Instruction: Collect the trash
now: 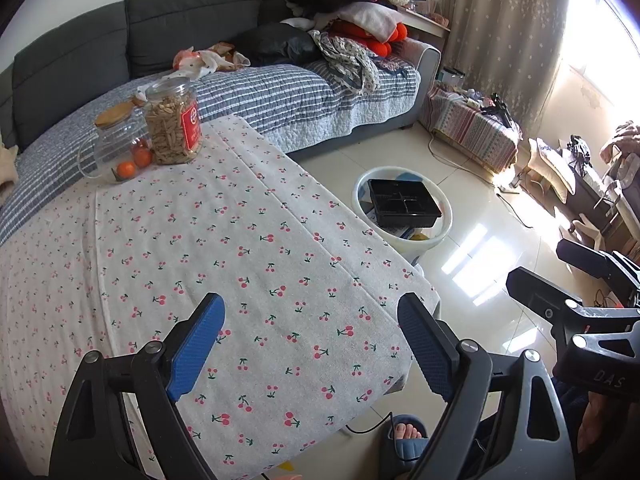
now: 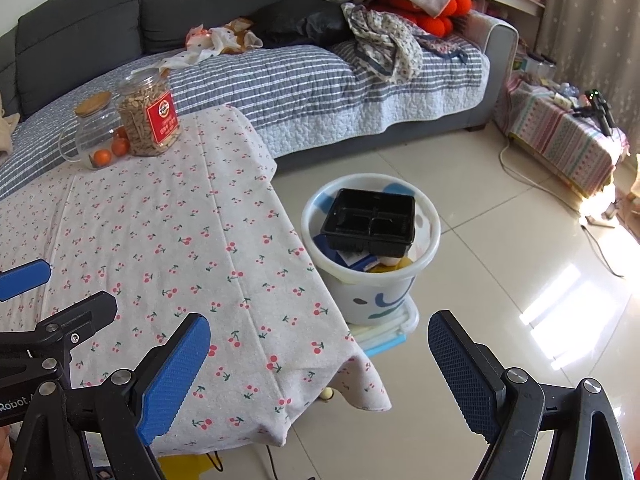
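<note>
The left gripper hangs over the table, which wears a white cloth with small red cherries. Its two blue pads stand wide apart and nothing is between them, only the cloth far below. The right gripper is also spread wide and empty; its left pad is over the near corner of the table and its right pad is over the pale floor tiles.

The trash is already in the white bucket, which stands on the floor just beside the right edge of the table, in the middle of the right wrist view. A black plastic tray with compartments lies tilted on top, and under it show some blue and yellow scraps (I cannot tell what they are). In the left wrist view the bucket is right of centre.

At the far end of the table, upper left of both frames, stand a clear jar full of brown snacks with a red label and a glass jug with a wooden lid, with small oranges beside them. Behind is a grey sofa with a striped cover and a heap of clothes. A foot in a blue slipper shows at the bottom of the left wrist view.
</note>
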Demonstrator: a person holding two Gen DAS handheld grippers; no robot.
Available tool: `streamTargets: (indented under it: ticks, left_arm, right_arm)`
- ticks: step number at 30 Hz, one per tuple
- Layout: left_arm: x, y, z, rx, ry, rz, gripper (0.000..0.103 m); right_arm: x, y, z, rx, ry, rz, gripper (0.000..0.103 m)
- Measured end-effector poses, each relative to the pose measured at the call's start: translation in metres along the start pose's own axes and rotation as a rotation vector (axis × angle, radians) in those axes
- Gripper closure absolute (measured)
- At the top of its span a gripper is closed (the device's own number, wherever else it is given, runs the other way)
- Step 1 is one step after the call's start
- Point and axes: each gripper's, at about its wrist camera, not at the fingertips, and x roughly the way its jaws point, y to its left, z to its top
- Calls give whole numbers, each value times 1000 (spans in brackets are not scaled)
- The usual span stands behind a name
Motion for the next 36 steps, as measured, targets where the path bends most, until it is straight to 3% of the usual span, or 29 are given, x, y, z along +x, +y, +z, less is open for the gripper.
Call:
streamTargets:
  ticks: [36]
  left_arm:
    - [-1, 0, 1, 23, -21, -10, 12]
  right_arm:
    - [-2, -3, -3, -7, 1, -15, 11]
